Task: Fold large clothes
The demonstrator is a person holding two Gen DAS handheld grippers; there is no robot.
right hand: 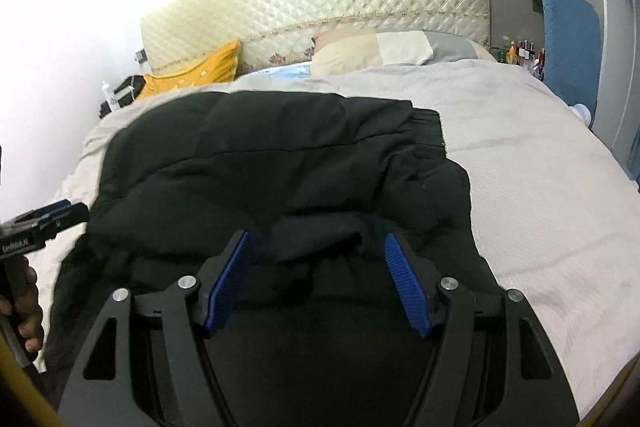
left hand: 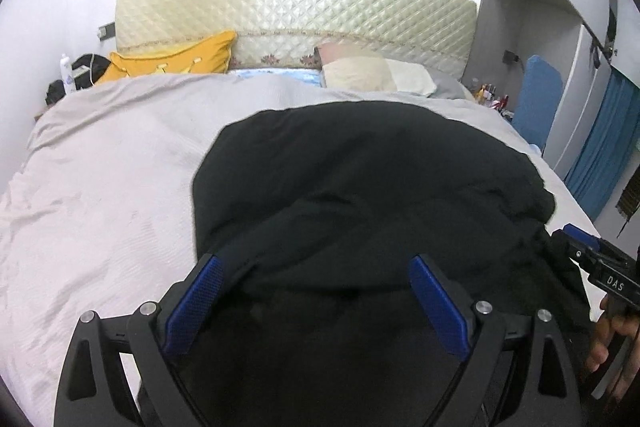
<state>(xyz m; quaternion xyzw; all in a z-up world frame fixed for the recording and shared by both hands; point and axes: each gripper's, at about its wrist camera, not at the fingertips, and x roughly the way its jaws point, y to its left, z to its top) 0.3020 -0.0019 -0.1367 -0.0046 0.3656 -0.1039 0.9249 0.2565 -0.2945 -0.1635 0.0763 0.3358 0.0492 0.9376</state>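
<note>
A black garment [left hand: 360,187] lies on the bed [left hand: 100,187], near its foot edge and towards the right side, already bundled into a thick, partly folded stack; in the right wrist view a straight hem runs across its far side, with looser cloth bunched close to the tools. The left gripper [left hand: 316,263] hovers over the near left part of the garment with its jaws wide apart, holding nothing. The right gripper [right hand: 316,239] stands likewise over the near right part, jaws apart, a raised ridge of cloth lying between its fingers but not pinched.

The step in hand looks like taking the near edge to fold it over towards the headboard [left hand: 296,7]. To do it well, each gripper should come down on the near corners, not on the bunched middle, and catch every layer together, since the cloth is thick and puffy and a shallow bite may let the lower layers slip. Both sides should then lift evenly, so the fold lands square on the far hem.
</note>
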